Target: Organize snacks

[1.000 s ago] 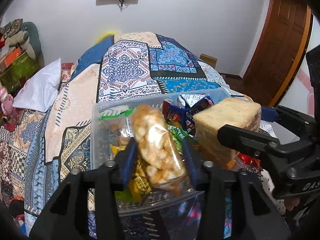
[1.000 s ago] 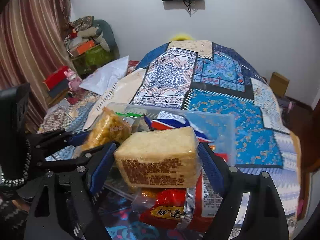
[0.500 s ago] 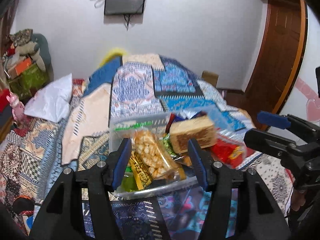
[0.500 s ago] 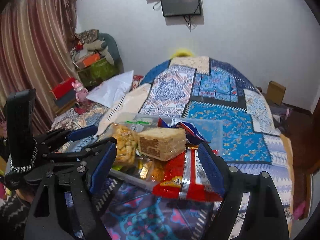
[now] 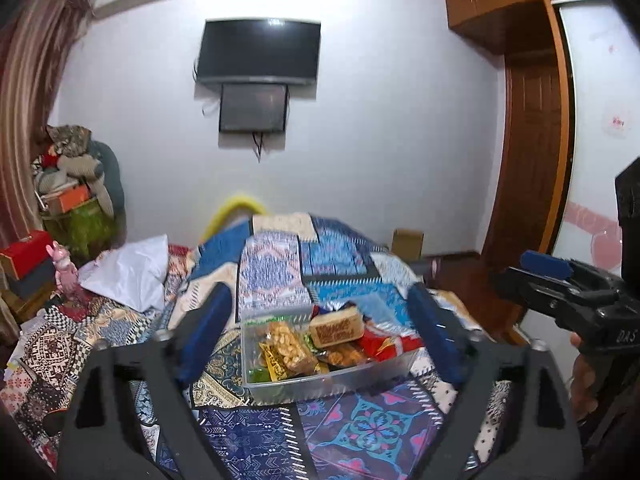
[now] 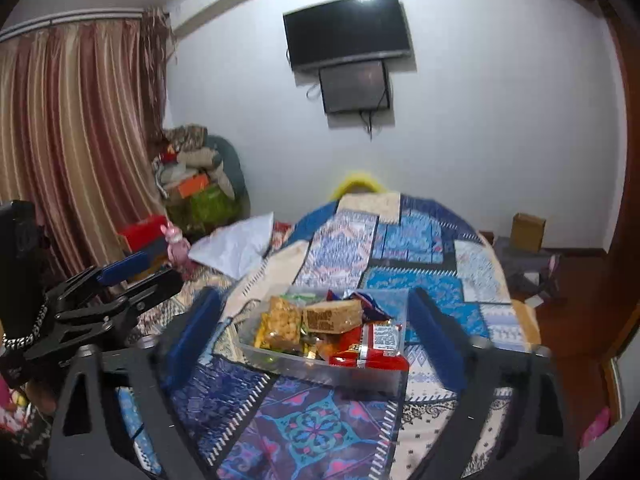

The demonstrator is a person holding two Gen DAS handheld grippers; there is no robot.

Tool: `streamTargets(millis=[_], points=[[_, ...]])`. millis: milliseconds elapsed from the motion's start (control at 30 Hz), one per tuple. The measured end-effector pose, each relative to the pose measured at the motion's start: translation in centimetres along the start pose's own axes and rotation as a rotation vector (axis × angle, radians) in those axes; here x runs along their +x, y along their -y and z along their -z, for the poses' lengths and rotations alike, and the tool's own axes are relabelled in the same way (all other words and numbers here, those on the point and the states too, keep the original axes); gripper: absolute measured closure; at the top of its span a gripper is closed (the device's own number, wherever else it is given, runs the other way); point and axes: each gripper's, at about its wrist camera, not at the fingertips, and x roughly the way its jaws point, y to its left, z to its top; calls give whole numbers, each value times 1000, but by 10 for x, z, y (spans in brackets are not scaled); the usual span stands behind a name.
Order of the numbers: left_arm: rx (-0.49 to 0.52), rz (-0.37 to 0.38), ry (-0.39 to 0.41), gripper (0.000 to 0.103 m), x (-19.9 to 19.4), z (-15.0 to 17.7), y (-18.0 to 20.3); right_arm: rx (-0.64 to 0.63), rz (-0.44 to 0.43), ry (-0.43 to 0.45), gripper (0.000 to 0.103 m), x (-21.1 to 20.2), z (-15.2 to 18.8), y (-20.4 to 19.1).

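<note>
Brimming clear plastic bin (image 5: 328, 380), crinkly packets (image 6: 372, 344)

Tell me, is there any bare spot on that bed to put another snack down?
Yes. The patchwork quilt lies bare in front of the clear plastic box, and also behind it, toward the far wall. The box itself is crowded: the peanut bag, wafer pack and red packet are heaped above its rim.

Bare quilt (image 5: 360, 432) lies open before the clear bin (image 5: 332, 376), whose heaped snack packets (image 5: 340, 338) crowd its top.
</note>
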Motion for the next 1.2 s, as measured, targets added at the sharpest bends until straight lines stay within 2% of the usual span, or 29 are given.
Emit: streamTargets(millis=[167,433,1200], points=[[1,-13,38,4,-28,1,6,-5,17,52,0,-22,6,-10],[2,-10,38,4,-39,6,10,12,30,52,0,-27,14,-8],[-8,-2,17,3,-35,13,6,-3,42,55,0,-36,19,-13]])
